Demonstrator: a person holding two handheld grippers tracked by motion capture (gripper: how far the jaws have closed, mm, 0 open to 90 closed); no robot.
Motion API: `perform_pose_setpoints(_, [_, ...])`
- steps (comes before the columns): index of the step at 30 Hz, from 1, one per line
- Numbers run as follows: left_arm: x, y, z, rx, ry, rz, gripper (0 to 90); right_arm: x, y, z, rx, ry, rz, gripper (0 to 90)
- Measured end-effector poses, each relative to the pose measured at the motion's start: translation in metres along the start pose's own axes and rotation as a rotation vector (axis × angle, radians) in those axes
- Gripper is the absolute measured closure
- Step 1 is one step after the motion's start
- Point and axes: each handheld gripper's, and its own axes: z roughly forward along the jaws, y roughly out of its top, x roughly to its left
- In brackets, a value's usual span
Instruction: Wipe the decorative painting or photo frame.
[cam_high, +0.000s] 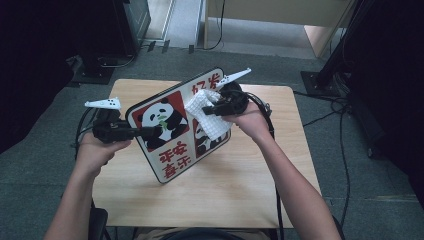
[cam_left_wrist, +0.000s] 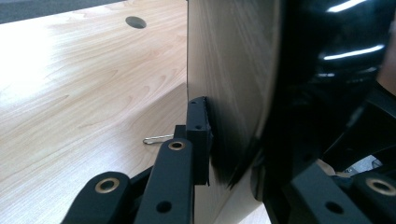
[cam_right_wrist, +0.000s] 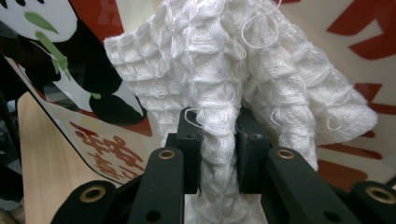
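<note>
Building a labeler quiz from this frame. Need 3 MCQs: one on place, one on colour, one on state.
1. Where is the white cloth?
A. against the panda board's face
B. flat on the table
C. on the floor

2. What colour are the characters on the panda board?
A. blue
B. red
C. green

3. What state are the left tongs in?
A. open, clear of everything
B. shut on the cloth
C. shut on the board's edge

Answers:
1 A, the right tongs press it there.
2 B, red strokes show.
3 C, jaws clamp the edge.
</note>
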Motion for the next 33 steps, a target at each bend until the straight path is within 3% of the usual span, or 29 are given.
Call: perform_pose_setpoints(33, [0.0,0.0,0.0,0.002,-0.007,-0.001,78.0,-0.005,-0.044,0.021,0.012,0.01,0.028,72.2])
